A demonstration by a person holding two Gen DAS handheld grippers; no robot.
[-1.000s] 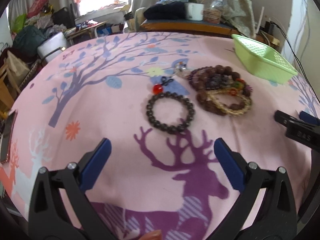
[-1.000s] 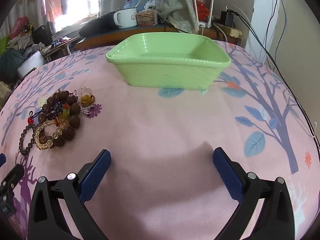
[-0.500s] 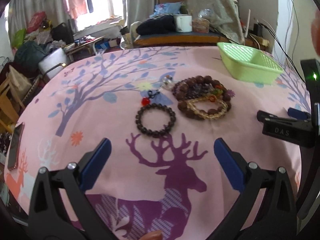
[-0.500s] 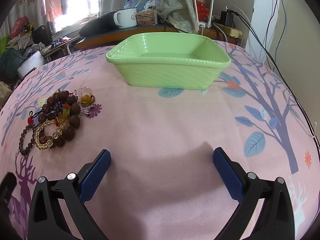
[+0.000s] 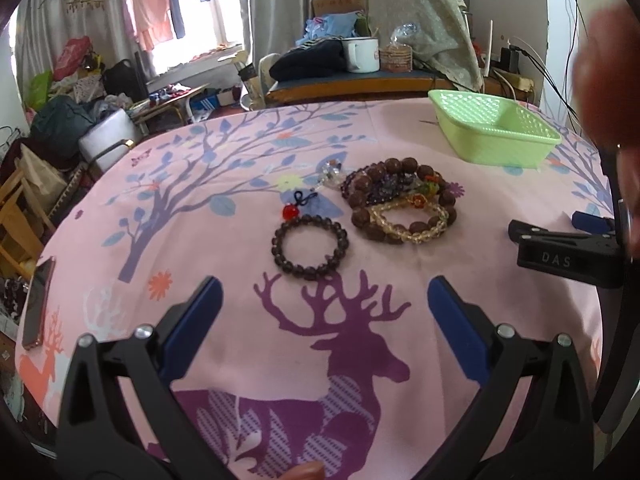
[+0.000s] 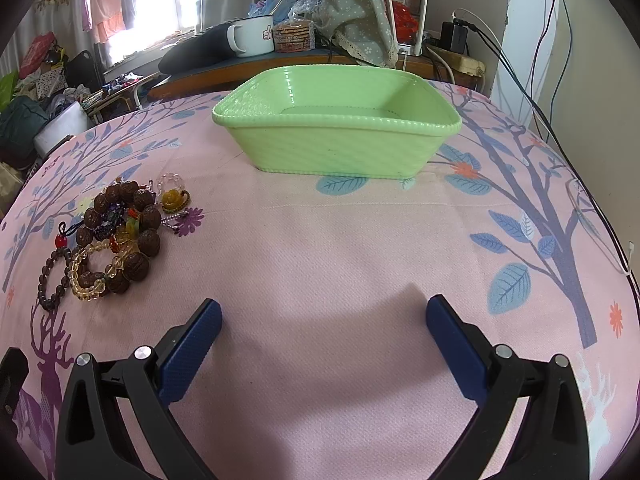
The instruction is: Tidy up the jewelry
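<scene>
Beaded bracelets (image 5: 400, 204) lie heaped flat near an empty green basket (image 5: 492, 136).

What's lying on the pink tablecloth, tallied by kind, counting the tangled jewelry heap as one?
Light green plastic basket: 1
Dark round-bead bracelet with a red bead, lying alone: 1
Tangled heap of beaded jewelry: 1
Dark flat phone at the cloth's edge: 1
Total: 4

Bracelets (image 5: 400, 204), basket (image 6: 340, 144) on tablecloth (image 6: 320, 264)

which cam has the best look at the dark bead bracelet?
Left wrist: the dark bead bracelet lies whole and central, apart from the pile. Right wrist shows it small at the left edge, foreshortened, beside the pile.
</scene>
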